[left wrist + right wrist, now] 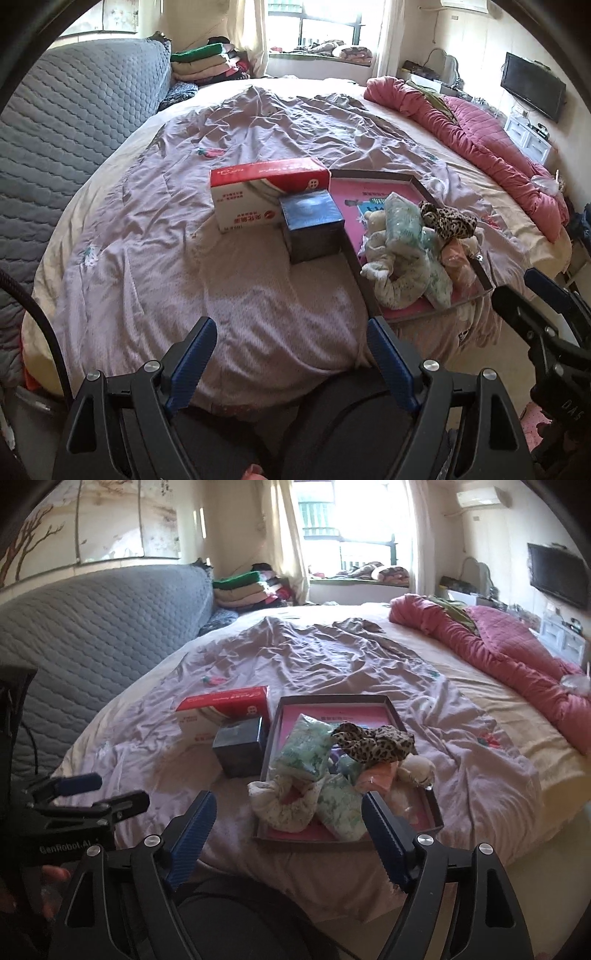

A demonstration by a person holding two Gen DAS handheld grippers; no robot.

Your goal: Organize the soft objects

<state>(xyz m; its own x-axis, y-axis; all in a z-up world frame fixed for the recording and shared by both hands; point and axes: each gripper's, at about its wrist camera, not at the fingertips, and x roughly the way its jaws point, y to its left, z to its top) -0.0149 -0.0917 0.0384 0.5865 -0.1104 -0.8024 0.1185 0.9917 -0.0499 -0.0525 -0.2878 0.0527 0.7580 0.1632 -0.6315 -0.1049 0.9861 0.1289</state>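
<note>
A shallow dark tray point(332, 698) with a pink floor lies on the bed and holds a heap of soft things: a leopard-print cloth point(373, 744), a mint-patterned packet point(306, 746), a white floral cloth point(284, 805) and a cream plush point(417, 768). My right gripper point(288, 801) is open just short of the tray's near edge, its pads pressing on nothing. In the left wrist view the same tray point(354, 258) and leopard cloth point(448, 221) sit to the right. My left gripper point(291, 328) is open and empty over the mauve sheet. The right gripper point(524, 291) shows at the right edge.
A red-and-white box point(258, 192) and a dark blue box point(312, 229) stand left of the tray. A pink quilt point(480, 140) is bunched along the bed's right side. A grey quilted headboard point(74, 122) borders the left, with folded clothes behind it. The left gripper point(107, 790) shows at lower left.
</note>
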